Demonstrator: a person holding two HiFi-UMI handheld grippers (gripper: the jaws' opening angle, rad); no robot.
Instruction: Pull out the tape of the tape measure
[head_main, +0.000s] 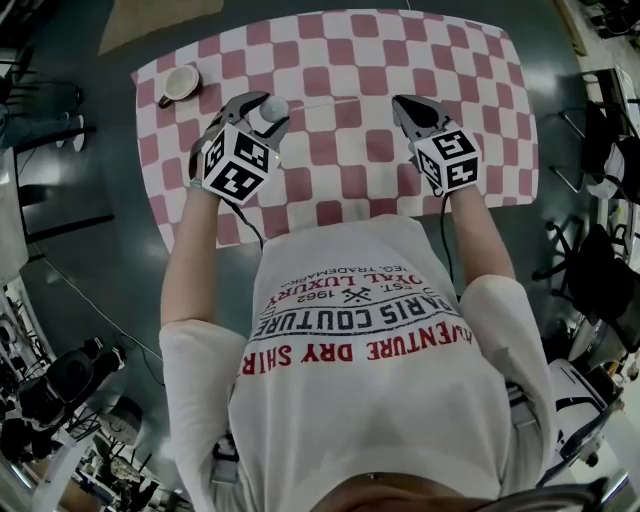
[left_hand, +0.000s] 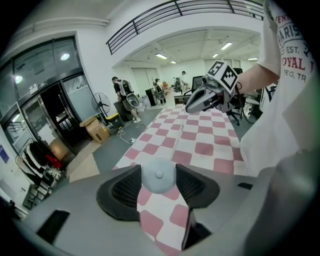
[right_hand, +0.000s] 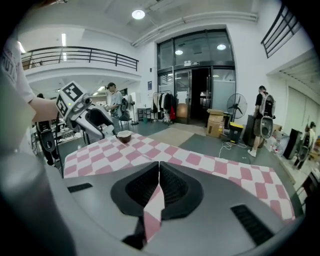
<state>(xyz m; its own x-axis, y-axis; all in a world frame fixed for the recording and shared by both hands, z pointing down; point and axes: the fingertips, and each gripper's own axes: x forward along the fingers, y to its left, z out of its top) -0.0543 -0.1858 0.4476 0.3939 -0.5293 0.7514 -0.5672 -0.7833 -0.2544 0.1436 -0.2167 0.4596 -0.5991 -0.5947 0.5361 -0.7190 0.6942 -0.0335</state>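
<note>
A round pale tape measure (head_main: 272, 110) sits between the jaws of my left gripper (head_main: 268, 106), just above the red-and-white checked tablecloth (head_main: 480, 120). In the left gripper view the tape measure (left_hand: 159, 175) is pressed between both black pads (left_hand: 125, 189). A thin pale tape (head_main: 340, 101) runs from it rightward to my right gripper (head_main: 400, 101), whose jaws are shut on the tape's end. In the right gripper view the right gripper (right_hand: 159, 169) shows its jaws closed tight, and the left gripper (right_hand: 107, 130) is far to the left.
A brown-and-white bowl (head_main: 178, 84) stands at the table's far left corner, also seen as the bowl (right_hand: 123, 136). Dark floor surrounds the table. Chairs and equipment (head_main: 600, 170) stand to the right. People stand far off by the glass doors (right_hand: 262, 117).
</note>
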